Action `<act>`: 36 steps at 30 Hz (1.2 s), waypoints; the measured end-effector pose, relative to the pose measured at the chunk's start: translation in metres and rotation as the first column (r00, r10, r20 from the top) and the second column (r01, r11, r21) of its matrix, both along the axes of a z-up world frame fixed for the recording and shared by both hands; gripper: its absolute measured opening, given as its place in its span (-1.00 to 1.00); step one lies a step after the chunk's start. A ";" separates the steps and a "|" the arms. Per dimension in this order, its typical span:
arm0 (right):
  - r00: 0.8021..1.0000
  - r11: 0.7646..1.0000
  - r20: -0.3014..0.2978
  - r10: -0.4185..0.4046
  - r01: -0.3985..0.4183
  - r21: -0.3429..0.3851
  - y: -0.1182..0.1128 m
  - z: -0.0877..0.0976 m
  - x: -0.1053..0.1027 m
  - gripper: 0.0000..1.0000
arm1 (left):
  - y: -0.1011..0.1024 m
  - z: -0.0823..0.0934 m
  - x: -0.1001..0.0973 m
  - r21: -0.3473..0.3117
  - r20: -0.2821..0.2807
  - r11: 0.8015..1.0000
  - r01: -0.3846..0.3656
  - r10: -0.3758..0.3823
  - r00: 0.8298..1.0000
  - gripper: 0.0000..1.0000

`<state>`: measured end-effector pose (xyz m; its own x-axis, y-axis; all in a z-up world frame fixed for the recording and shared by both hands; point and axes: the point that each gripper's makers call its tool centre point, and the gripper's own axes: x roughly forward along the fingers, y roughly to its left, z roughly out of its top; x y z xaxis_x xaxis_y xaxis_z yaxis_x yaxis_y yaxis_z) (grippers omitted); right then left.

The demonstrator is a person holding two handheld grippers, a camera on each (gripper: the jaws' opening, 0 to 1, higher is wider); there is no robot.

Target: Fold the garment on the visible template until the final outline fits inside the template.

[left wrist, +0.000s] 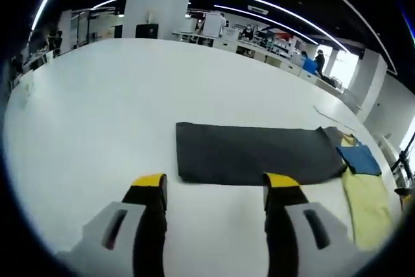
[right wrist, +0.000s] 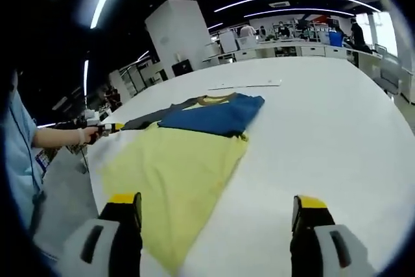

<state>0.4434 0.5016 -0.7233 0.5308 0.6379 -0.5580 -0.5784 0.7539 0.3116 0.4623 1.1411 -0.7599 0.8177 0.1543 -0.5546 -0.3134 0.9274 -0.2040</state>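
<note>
A dark grey rectangular template [left wrist: 253, 154] lies flat on the white table [left wrist: 110, 108]. At its right end rests the garment, a shirt with a blue top [left wrist: 360, 159] and a yellow lower part [left wrist: 366, 202]. My left gripper [left wrist: 215, 186] is open just short of the template's near edge, holding nothing. In the right gripper view the shirt lies spread out, with its blue part [right wrist: 214, 113] and tan collar far and its yellow part [right wrist: 175, 170] near. My right gripper [right wrist: 217, 202] stands open above the yellow hem, holding nothing. The template [right wrist: 148, 120] shows beyond the shirt on the left.
A person in light blue [right wrist: 19, 154] stands at the table's left edge, one hand holding the left gripper [right wrist: 104, 128]. A thin strip [right wrist: 246, 85] lies on the table beyond the shirt. Bare white tabletop [right wrist: 324, 134] spreads to the right. Desks and people stand far behind.
</note>
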 end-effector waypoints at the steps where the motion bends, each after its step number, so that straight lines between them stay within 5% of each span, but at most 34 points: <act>1: 1.000 1.000 0.000 -0.002 0.002 0.001 -0.001 0.000 0.000 0.94 | 0.003 -0.001 0.000 0.000 -0.004 1.000 -0.018 0.018 1.000 -0.11; 4: 1.000 1.000 -0.006 -0.018 0.018 0.004 -0.003 -0.001 -0.001 0.93 | 0.010 0.000 -0.005 -0.032 0.003 0.993 -0.118 0.118 0.993 -0.35; 13: 1.000 1.000 -0.009 -0.019 0.019 0.008 0.001 0.000 -0.007 0.90 | 0.029 -0.010 0.009 -0.100 0.005 0.980 -0.175 0.176 0.984 -0.84; 14: 1.000 1.000 -0.009 -0.024 0.024 0.008 0.000 0.000 -0.008 0.90 | 0.028 -0.013 0.008 -0.160 -0.018 0.963 -0.217 0.217 0.976 -0.93; 16: 1.000 0.999 -0.004 -0.030 0.030 0.014 -0.001 0.001 -0.010 0.90 | 0.029 -0.008 0.013 -0.194 0.026 0.954 -0.227 0.237 0.971 -0.99; 19: 0.999 0.999 -0.004 -0.038 0.038 0.024 -0.002 0.002 -0.012 0.90 | 0.028 -0.003 0.015 -0.150 0.036 0.969 -0.198 0.205 0.978 -1.00; 27: 0.999 0.998 0.011 -0.047 0.046 0.031 -0.004 0.004 -0.011 0.90 | 0.010 0.029 0.026 -0.168 0.125 0.980 -0.110 0.132 0.983 -1.00; 31: 0.998 0.998 0.033 -0.045 0.044 0.039 -0.002 0.009 -0.005 0.92 | -0.017 0.052 0.037 -0.139 0.173 0.990 0.019 0.005 0.985 -1.00; 36: 0.998 0.998 0.042 -0.042 0.040 0.042 0.000 0.010 0.002 0.94 | -0.066 0.091 0.065 -0.112 0.266 0.978 0.175 -0.140 0.954 -1.00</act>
<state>0.4450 0.5014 -0.7128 0.5798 0.6372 -0.5077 -0.5612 0.7641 0.3182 0.5275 1.0753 -0.6690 0.9424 -0.0489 -0.3308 -0.0866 0.9199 -0.3825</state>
